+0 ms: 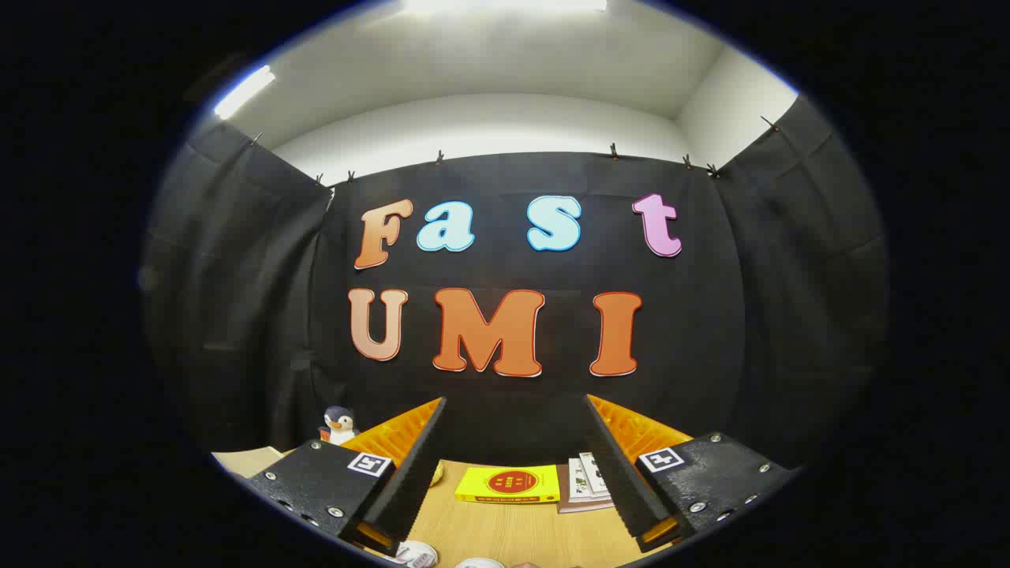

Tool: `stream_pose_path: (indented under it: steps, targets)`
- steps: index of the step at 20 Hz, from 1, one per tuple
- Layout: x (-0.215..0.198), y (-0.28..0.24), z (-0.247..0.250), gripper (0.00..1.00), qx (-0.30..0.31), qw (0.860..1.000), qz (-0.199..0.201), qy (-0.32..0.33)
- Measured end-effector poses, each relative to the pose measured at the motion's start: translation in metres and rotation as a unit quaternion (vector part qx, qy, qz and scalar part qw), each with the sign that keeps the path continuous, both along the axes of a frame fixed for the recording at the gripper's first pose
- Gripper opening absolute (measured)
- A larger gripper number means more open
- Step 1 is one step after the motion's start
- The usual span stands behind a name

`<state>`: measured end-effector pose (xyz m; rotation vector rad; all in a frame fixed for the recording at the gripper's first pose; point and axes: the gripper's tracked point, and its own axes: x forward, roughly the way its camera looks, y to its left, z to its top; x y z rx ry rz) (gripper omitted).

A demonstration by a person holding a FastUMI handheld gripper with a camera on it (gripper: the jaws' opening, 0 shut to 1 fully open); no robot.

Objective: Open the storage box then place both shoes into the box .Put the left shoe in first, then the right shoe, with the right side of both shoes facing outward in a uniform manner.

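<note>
Tool fingers apart, empty; one yellow book beyond.

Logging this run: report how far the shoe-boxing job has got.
Nothing looks done. The gripper is open and holds nothing; between its fingers lie only a yellow book and booklets on the wooden table. Opening the box and placing both shoes remain.

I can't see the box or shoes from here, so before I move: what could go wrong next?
1. The gripper is open and empty, aimed at the booth wall above the table; swinging down blind could miss the task items.
2. A yellow book and a booklet lie just ahead of the fingers; dropping straight down may hit them.
3. A penguin toy stands beyond the left finger; a wide sweep could topple it.
</note>
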<state>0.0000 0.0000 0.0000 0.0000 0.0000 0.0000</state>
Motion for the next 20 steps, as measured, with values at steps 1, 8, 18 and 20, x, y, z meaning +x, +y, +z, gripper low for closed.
stream_pose_path:
  steps: [1, 8, 18, 20]
  targets:
    - [0.001, 0.0, -0.002, 0.98, 0.002, 1.0, 0.001, 0.003]
    - [0.004, 0.002, 0.001, 0.98, 0.009, 1.0, 0.007, -0.002]
    - [0.004, 0.011, 0.014, 0.98, 0.016, 1.0, 0.015, -0.011]
    - [0.002, 0.014, 0.012, 0.98, 0.013, 1.0, 0.019, -0.008]
